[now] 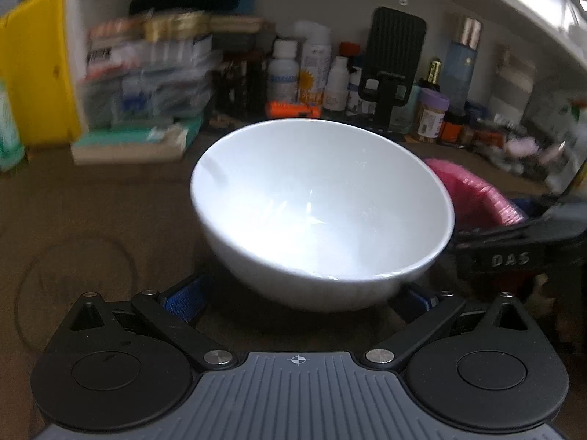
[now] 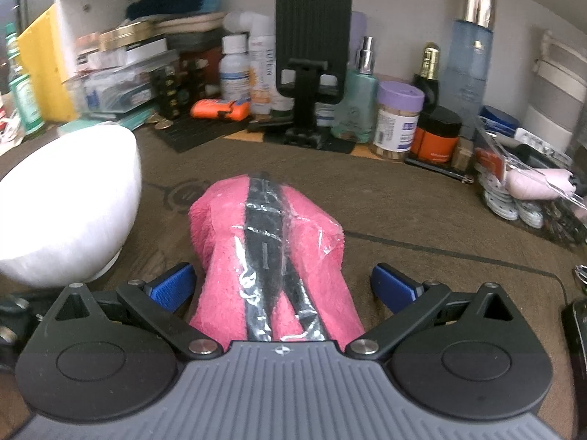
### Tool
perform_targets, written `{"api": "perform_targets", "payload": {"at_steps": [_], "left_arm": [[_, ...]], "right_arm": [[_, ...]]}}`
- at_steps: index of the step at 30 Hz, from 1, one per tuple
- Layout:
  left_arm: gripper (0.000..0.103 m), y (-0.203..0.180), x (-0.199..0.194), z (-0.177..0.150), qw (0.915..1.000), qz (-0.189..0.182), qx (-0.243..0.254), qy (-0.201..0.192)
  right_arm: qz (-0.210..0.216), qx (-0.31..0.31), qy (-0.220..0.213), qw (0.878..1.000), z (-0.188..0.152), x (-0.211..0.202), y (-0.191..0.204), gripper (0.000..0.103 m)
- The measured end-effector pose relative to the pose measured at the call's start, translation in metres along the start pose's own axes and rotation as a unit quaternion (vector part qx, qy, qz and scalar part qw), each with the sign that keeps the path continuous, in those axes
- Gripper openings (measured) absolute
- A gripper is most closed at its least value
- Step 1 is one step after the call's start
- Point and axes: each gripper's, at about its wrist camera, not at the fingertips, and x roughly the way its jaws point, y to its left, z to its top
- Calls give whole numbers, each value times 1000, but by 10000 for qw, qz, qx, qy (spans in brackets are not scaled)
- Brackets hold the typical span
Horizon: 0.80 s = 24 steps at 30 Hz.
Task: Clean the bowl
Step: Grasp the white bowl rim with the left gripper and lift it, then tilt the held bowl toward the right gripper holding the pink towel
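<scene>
Although the bowl (image 1: 323,216) fills the middle of the left wrist view, it is smeared by motion, and its foot is hidden behind its own white wall. It stands on the brown mat (image 1: 102,220), between the blue pads of the left gripper (image 1: 297,302), whose fingers are spread wide; the pads show only as slivers at either side of the bowl's base, and whether they touch it cannot be told. From the right wrist the same bowl (image 2: 69,209) is cut off by the left edge of the picture.

The right gripper (image 2: 284,288) is also spread wide, its blue pads (image 2: 172,286) standing just clear of a pink cloth (image 2: 227,242) that lies between them on the mat. The cloth is wrapped around a black tool and bound with clear tape; what the tool is stays hidden. In the left view only a corner of the pink cloth (image 1: 473,194) shows behind the bowl, beside a dark body (image 1: 513,253) carrying the raised letters "DAS".

At the back, a black phone stand (image 2: 312,47) rises among bottles and jars. Most labels are too blurred to read; one white bottle (image 2: 262,69) seems to read "UFun", uncertainly. A purple-lidded jar (image 2: 398,124) and an orange jar (image 2: 436,135) have print too small to make out.
</scene>
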Motion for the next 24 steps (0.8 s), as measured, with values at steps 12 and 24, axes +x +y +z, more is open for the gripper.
{"api": "perform_targets", "payload": {"at_steps": [12, 24], "left_arm": [[103, 68, -9, 17, 9602, -955, -2601, 361], [17, 45, 2, 13, 9805, -389, -1923, -57]], "right_arm": [[-73, -49, -47, 10000, -3, -5, -35, 103], [153, -3, -479, 9987, -5, -24, -81, 35]]}}
